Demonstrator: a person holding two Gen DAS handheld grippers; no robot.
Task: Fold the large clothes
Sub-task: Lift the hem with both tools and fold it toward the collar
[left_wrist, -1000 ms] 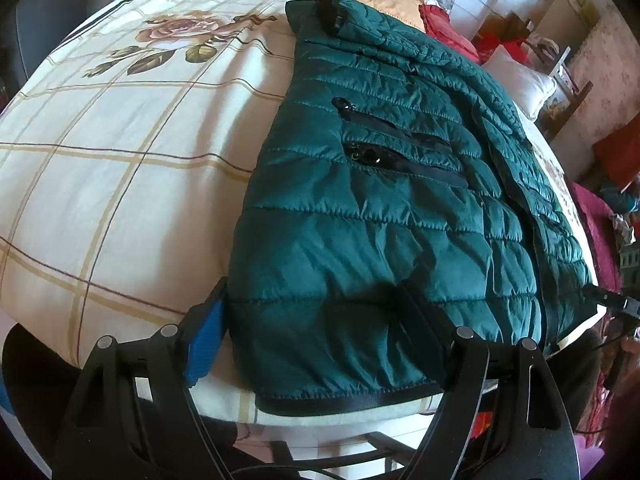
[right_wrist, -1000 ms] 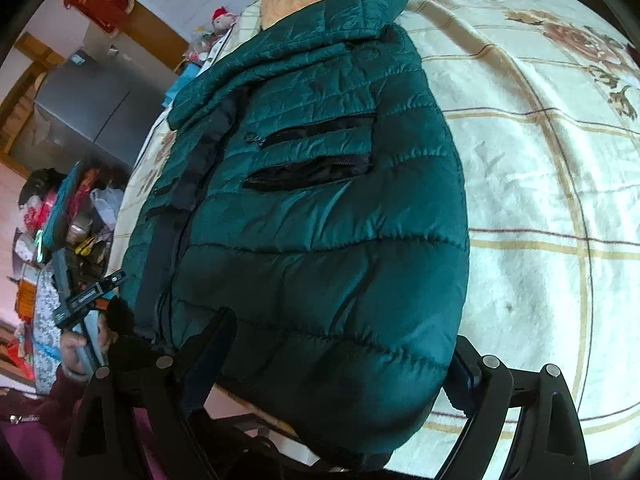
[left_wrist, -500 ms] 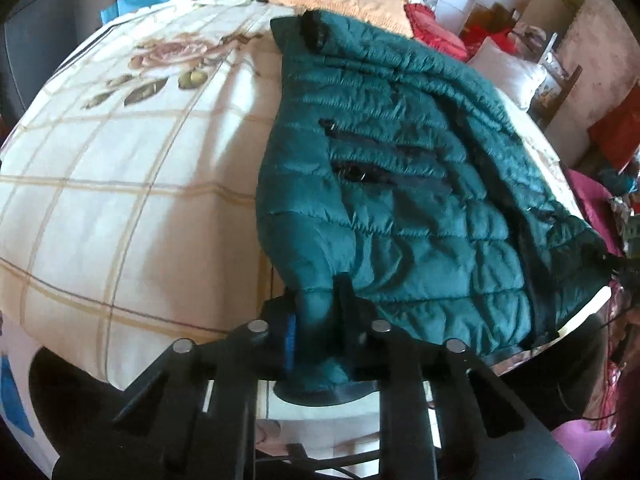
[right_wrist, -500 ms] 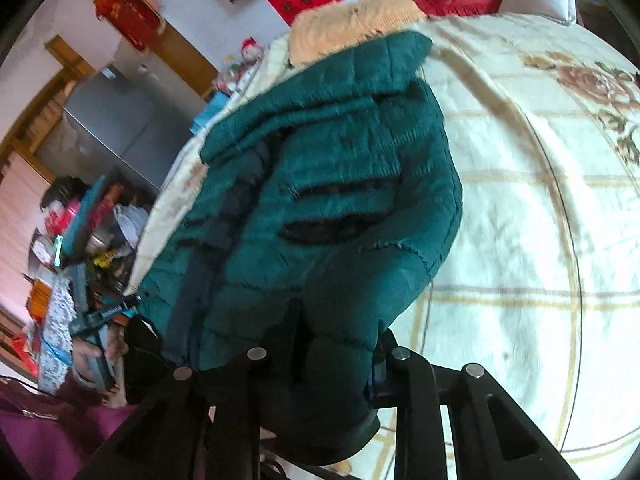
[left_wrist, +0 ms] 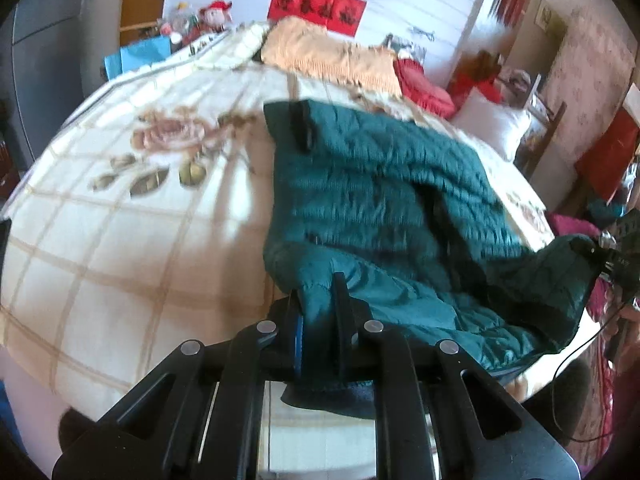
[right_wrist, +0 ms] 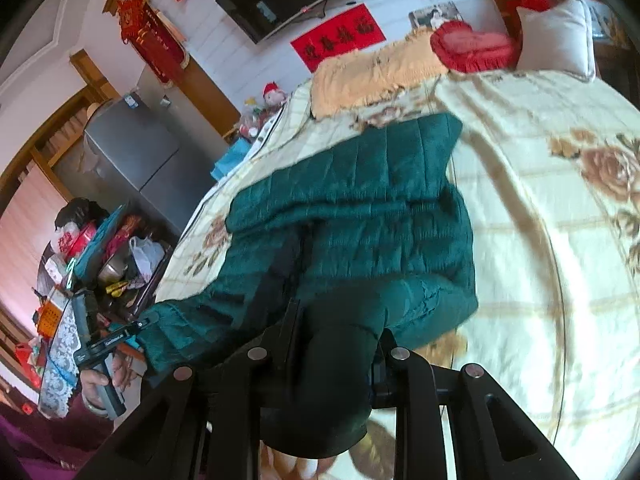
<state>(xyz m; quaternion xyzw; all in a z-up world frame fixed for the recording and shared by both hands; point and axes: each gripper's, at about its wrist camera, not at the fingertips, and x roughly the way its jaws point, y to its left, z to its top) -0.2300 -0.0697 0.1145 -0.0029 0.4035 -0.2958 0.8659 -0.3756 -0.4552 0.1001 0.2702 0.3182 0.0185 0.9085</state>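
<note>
On the near edge of the bed (left_wrist: 100, 264), we hold the dark green quilted puffer jacket (left_wrist: 384, 184) by its hem, one corner in each tool. Our left gripper (left_wrist: 318, 320) has its jaws drawn narrow on a bunched fold of the hem at one corner, and our right gripper (right_wrist: 336, 344) is likewise clamped on a thick wad of hem at the other, so the bottom edge hangs lifted between us while the collar end lies flat on the cream floral bedspread (right_wrist: 560, 240). We judge this two-corner grip is meant to carry the hem up toward the collar in an even crosswise fold, keeping the edge straight so the padding does not slump to one side. Room for that move looks generous: bare bedspread lies beside the jacket on the rose-print side, and beyond the collar there is bedspread before the orange fringed blanket (left_wrist: 332, 56), the red heart cushion (right_wrist: 472, 46) and the white pillow (right_wrist: 556, 36). On the other side the jacket lies close to the bed's edge, so we judge it safest to keep the fold on the bed. Both views are motion-blurred, so fine seams are hard to read.
</note>
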